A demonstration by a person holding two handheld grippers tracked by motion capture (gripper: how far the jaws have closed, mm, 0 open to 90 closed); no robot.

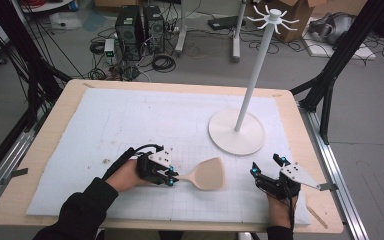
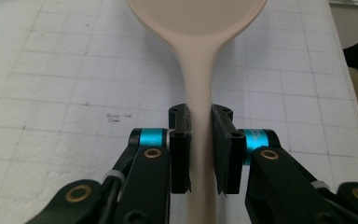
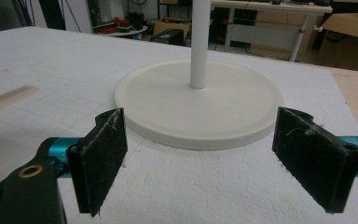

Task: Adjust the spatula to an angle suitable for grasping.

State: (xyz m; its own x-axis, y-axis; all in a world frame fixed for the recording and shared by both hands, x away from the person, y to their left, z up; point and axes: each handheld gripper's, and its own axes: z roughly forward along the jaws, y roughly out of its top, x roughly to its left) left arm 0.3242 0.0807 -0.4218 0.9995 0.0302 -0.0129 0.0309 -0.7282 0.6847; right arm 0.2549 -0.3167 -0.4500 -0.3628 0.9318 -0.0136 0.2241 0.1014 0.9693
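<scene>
Spatula (image 1: 206, 174) handle grasped by left gripper (image 1: 172, 178), right gripper (image 1: 266, 167) released, facing stand base (image 1: 236, 132), mat (image 1: 130, 125) beneath

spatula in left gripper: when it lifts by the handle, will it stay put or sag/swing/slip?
The spatula looks like one rigid wooden piece, so it probably won't sag. The left gripper clamps the narrow handle well behind the broad blade, so the blade end may droop or pivot between the jaws. The handle looks smooth and the pads are flat, so some slip is possible.
</scene>
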